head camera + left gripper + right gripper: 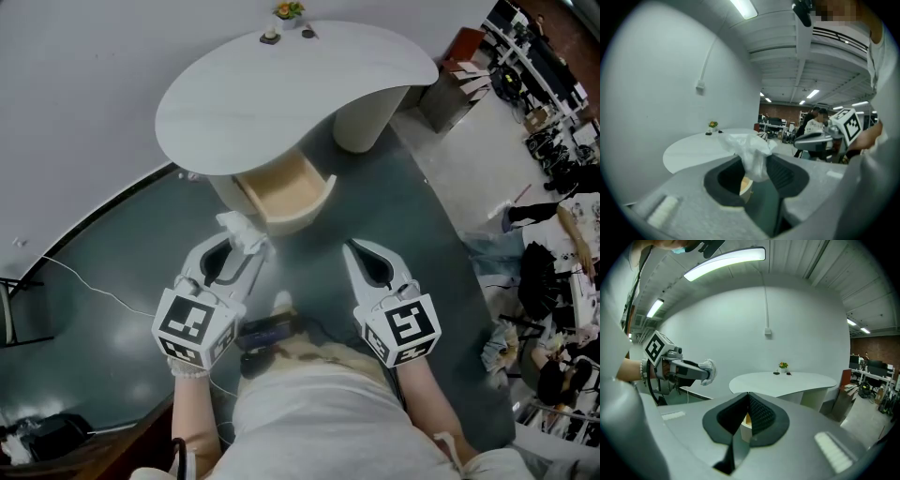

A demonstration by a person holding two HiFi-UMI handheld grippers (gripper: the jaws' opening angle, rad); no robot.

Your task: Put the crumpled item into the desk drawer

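Note:
A crumpled white item [240, 229] is pinched in my left gripper [246, 242], just in front of the open drawer [284, 193] under the white curved desk [281, 89]. In the left gripper view the crumpled item [751, 151] bulges up out of the left gripper [754, 158], whose jaws are shut on it, and the drawer [746, 185] shows below. My right gripper [348, 247] is shut and empty, to the right of the drawer. From the right gripper [748, 394] I see the left gripper [686, 370] with the item [708, 367], the desk [783, 381] and the drawer [746, 421].
The desk stands on a round pedestal [367, 117] against a curved white wall. A small plant [289, 9] sits at the desk's far edge. A cardboard box [459, 70] is at the right and a cable [94, 286] runs over the floor at the left. People sit at desks at the far right.

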